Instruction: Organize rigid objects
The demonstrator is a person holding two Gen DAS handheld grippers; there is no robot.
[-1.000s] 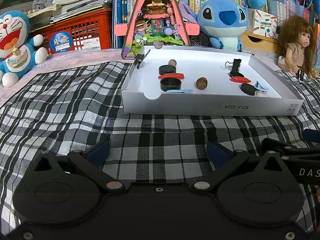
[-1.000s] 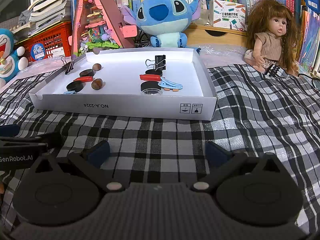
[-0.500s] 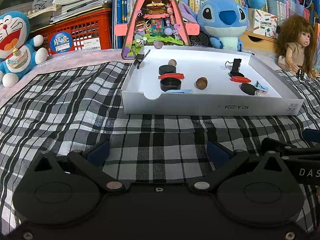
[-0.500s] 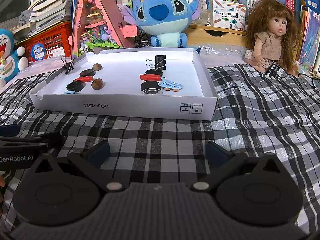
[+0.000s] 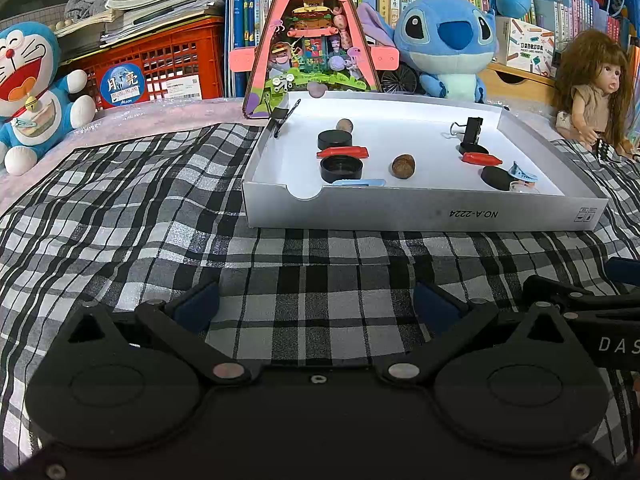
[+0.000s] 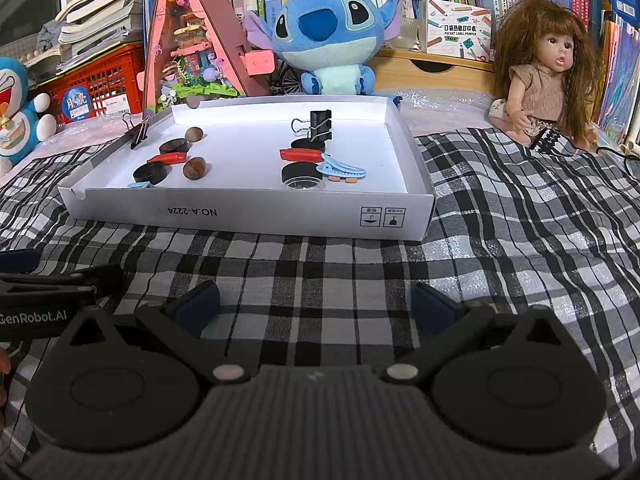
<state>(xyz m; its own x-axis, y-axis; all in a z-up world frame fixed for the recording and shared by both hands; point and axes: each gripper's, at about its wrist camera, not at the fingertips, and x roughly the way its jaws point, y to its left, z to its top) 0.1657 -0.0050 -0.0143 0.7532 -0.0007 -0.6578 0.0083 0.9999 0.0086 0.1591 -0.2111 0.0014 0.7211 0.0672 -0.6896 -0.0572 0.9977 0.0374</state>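
A white shallow box (image 5: 424,212) (image 6: 256,216) lies on the plaid cloth. On its left side are black caps (image 5: 341,168), a red piece (image 5: 342,152), two walnuts (image 5: 403,166) and a light blue clip (image 5: 358,182). On its right side are a black binder clip (image 6: 320,125), a red piece (image 6: 301,155), a black cap (image 6: 301,173) and a blue clip (image 6: 341,169). Another binder clip (image 5: 280,116) grips the left wall. My left gripper (image 5: 316,308) and right gripper (image 6: 314,306) are open and empty, low over the cloth in front of the box.
Behind the box stand a Stitch plush (image 5: 448,44), a pink triangular toy house (image 5: 316,36), a red crate (image 5: 152,68), books, a Doraemon plush (image 5: 28,88) at left and a doll (image 6: 548,76) at right. Plaid cloth (image 5: 120,208) covers the surface.
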